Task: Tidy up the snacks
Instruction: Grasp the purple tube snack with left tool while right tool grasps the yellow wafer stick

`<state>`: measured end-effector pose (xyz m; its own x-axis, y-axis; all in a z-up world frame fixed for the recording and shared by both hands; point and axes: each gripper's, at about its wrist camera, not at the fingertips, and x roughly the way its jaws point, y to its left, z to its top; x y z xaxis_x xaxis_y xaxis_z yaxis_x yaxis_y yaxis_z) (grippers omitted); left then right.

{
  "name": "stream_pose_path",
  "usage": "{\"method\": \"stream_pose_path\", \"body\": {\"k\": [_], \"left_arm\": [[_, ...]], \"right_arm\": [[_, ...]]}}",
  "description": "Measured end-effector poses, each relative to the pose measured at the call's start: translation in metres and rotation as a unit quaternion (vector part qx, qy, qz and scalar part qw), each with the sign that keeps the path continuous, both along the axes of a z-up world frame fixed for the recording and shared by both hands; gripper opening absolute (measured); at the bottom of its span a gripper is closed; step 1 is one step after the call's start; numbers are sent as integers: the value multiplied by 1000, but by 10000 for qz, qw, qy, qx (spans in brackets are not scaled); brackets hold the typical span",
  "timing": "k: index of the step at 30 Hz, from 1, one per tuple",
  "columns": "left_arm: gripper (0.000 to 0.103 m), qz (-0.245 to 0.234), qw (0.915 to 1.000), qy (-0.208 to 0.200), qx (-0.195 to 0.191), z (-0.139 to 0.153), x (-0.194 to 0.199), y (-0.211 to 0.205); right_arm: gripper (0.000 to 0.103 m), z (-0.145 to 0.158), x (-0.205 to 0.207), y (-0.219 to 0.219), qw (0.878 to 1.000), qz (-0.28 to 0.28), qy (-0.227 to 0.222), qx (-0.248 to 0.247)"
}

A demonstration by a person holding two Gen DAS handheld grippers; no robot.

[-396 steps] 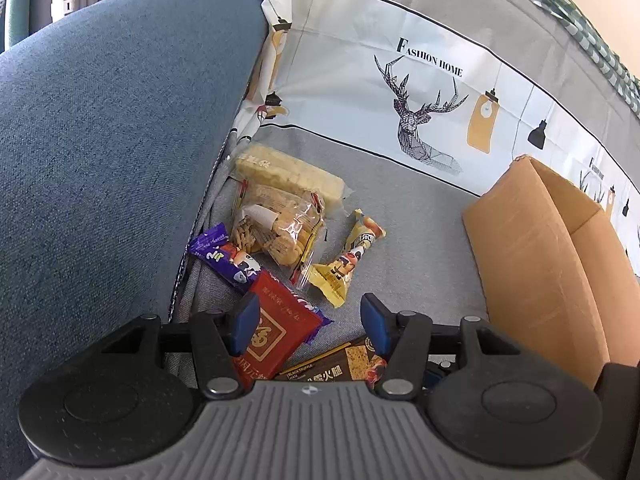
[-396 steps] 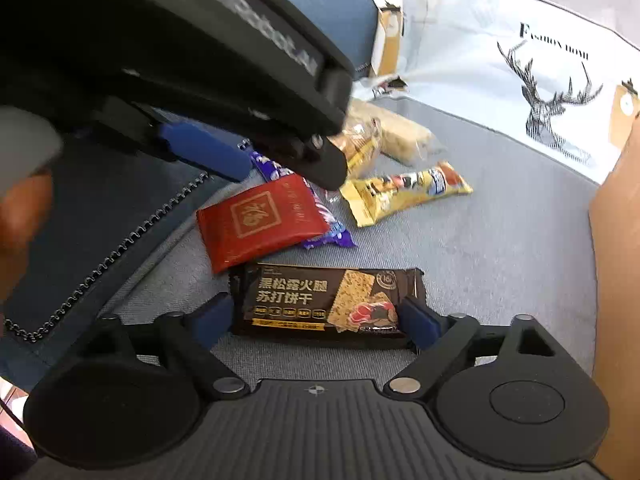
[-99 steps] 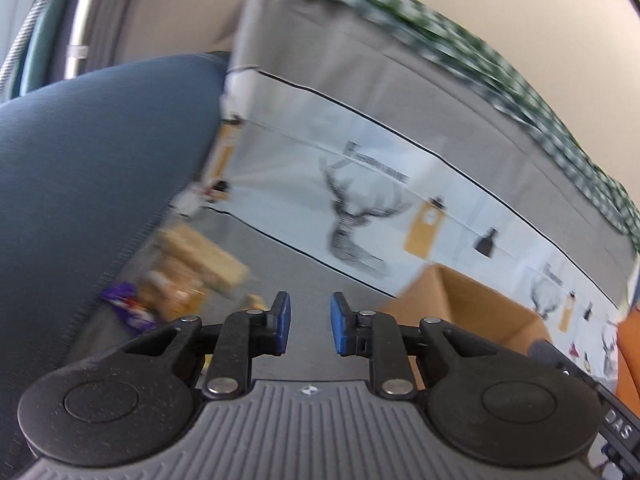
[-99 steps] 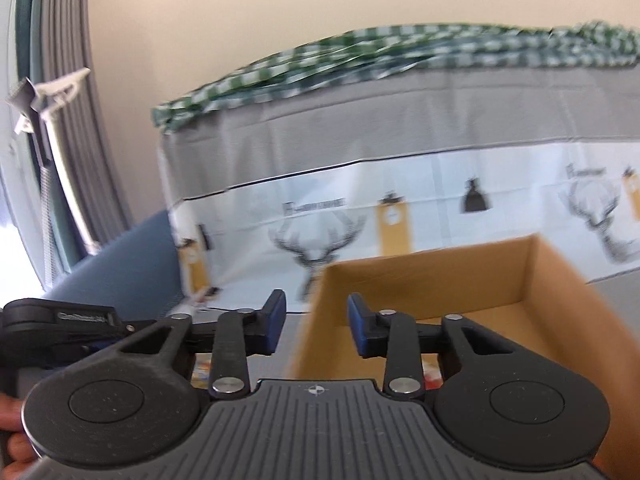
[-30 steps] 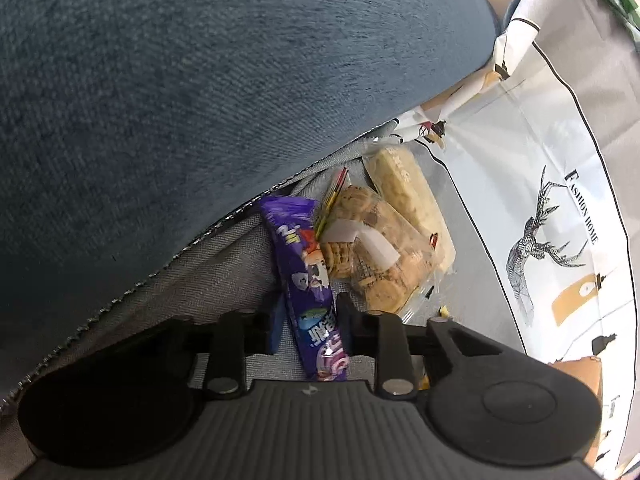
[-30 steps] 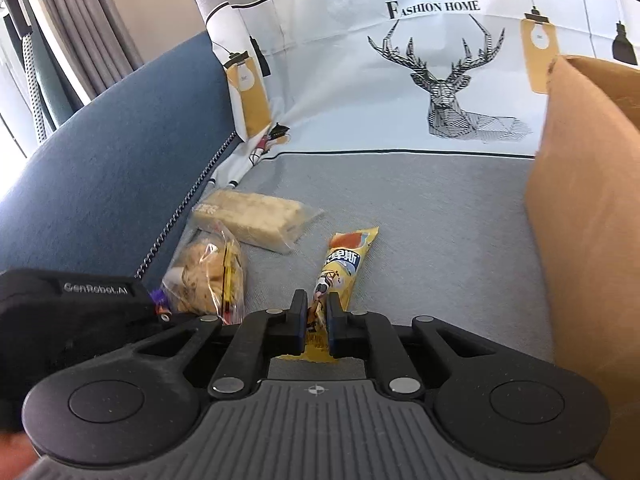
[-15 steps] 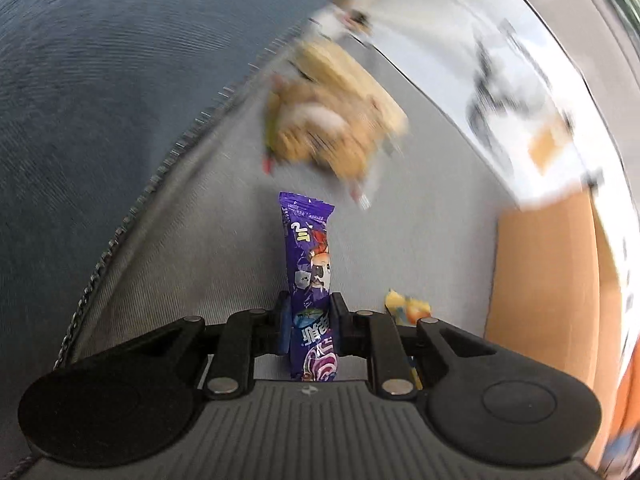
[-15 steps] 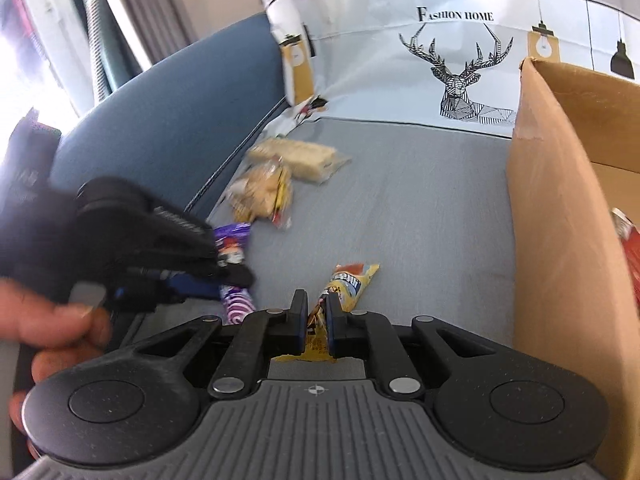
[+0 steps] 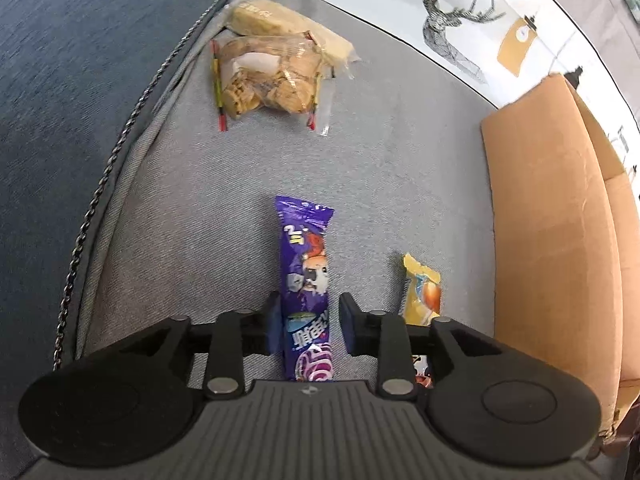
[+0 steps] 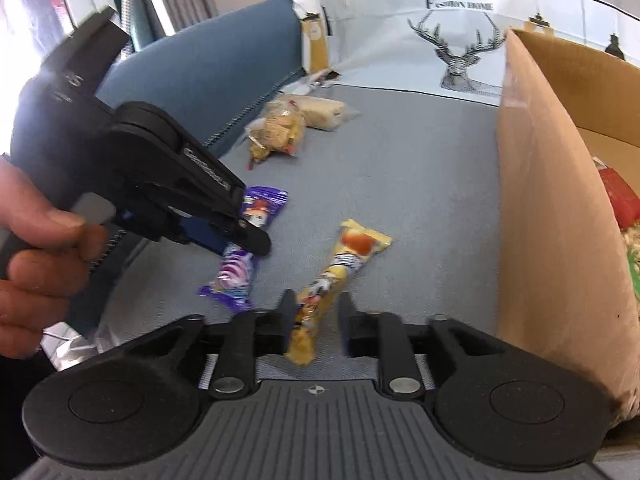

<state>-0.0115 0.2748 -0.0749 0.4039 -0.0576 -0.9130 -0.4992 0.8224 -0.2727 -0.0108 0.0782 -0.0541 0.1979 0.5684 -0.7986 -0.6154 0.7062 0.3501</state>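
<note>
Purple snack (image 9: 306, 292) between opening left tool (image 9: 308, 326); pads clear.

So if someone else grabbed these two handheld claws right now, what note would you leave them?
Left gripper: jaws opening, purple snack bar between them, pads no longer pressing.
Right gripper: jaws opening around the yellow snack bar, also let go.
Both bars lie on the grey cushion, short of the cardboard box.
Done: some packets already in the box.
Left: both bars, the clear biscuit bag and the pale wafer pack by the blue armrest.
</note>
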Motion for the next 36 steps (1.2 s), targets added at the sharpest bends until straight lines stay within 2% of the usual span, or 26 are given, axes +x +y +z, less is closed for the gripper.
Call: {"method": "stream_pose_path", "body": {"k": [5,9,11,12,13,14,15,17,24,29,32,34,36], "left_arm": [[44,-113,9998,24,171,-2,10,-8],[51,-220,9994,33,265,-2,16,-13],[52,-267,9992,38,311,-3,18,-14],[53,-282,9991,40,324,-4,20,-15],[54,-293,9990,43,336,-4,20,-15],[54,-300,9989,46,348,-3,20,-15],[54,-308,9989,50,358,-3,19,-15],[55,-328,9987,56,383,-3,20,-16],[55,-384,9982,64,446,-2,18,-19],[55,-488,9975,52,498,-3,19,-21],[54,-530,9970,61,555,-3,19,-22],[41,-548,9963,77,661,-3,20,-24],[33,-539,9960,84,706,-4,20,-24]], "right_arm": [[42,-9,7,5,9998,-130,114,71],[42,-18,8,9,9998,-137,145,-48],[42,-19,7,14,9999,-86,9,-106],[41,-18,4,16,9998,-20,-81,-169],[35,-18,1,17,9994,48,-224,-277],[24,-17,-1,19,9986,85,-360,-382],[19,-16,-3,20,9978,110,-462,-463],[14,-15,-2,17,9981,56,-438,-425],[16,-17,0,14,9990,49,-205,-400],[17,-16,-3,17,9983,177,-329,-438],[14,-15,-4,17,9981,185,-380,-437],[13,-14,-3,16,9983,147,-402,-405],[13,-12,-3,15,9982,105,-461,-373]]}}
